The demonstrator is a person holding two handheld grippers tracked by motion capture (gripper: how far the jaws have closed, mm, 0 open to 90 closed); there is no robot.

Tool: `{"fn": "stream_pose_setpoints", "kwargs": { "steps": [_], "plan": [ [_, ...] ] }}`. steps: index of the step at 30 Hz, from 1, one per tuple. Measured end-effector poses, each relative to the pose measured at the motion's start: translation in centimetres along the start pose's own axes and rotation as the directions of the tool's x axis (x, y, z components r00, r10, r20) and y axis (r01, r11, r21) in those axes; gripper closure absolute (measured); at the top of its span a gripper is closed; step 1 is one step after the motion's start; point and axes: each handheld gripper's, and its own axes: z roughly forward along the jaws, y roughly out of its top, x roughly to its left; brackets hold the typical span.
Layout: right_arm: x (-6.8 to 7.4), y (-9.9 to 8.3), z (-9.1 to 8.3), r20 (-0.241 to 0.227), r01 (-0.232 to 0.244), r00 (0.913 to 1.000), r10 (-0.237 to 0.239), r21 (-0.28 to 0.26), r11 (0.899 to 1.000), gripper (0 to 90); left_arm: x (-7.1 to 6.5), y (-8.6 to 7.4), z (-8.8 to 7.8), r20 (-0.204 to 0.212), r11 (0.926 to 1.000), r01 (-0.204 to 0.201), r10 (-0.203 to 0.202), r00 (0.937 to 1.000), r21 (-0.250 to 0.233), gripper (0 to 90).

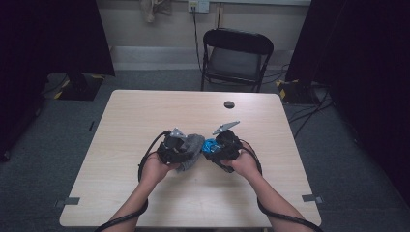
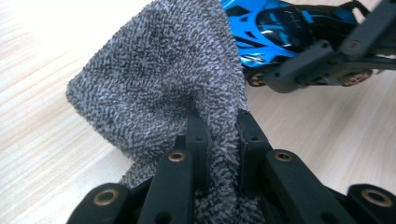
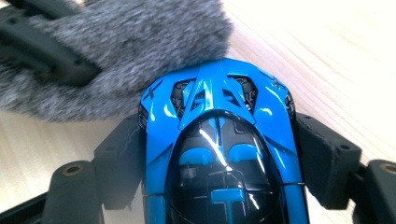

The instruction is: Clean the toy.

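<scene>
A grey terry cloth (image 2: 163, 74) is pinched between the jaws of my left gripper (image 2: 223, 135), which is shut on it. My right gripper (image 3: 219, 154) is shut on a shiny blue toy car (image 3: 219, 140), its pads pressing on both sides of the body. The cloth (image 3: 130, 42) lies against the car's end. In the high view both grippers meet over the middle of the wooden table (image 1: 145, 111): the left gripper (image 1: 186, 150) with the cloth (image 1: 193, 145), the right gripper (image 1: 212, 150) with the car (image 1: 211, 145).
A black folding chair (image 1: 235, 58) stands beyond the table's far edge. A dark round hole (image 1: 229, 104) sits in the tabletop near the back. Cables trail from both grippers past the person's forearms. Black curtains hang at both sides.
</scene>
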Motion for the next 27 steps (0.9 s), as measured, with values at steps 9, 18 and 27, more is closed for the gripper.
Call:
{"fn": "stream_pose_setpoints", "kwargs": {
  "steps": [9, 18, 27],
  "plan": [
    [-0.6, -0.1, 0.0, 0.010, -0.019, 0.9998, 0.019, 0.003, 1.000, 24.7, -0.7, -0.6, -0.4, 0.022, 0.9999, -0.012, 0.012, 0.9997, 0.002, 78.7],
    [-1.3, -0.4, -0.1, 0.014, -0.045, 0.9989, 0.045, -0.004, 0.999, 24.8, -0.3, -1.4, -1.2, 0.035, 0.9999, -0.009, 0.009, 0.9993, 0.009, 78.7],
    [-0.5, -0.6, -0.5, -0.006, -0.011, 0.9999, 0.011, 0.003, 1.000, 24.7, 2.7, 0.0, -2.1, -0.065, 0.9967, 0.071, -0.073, 0.9952, -0.040, 78.6]
  ]
}}
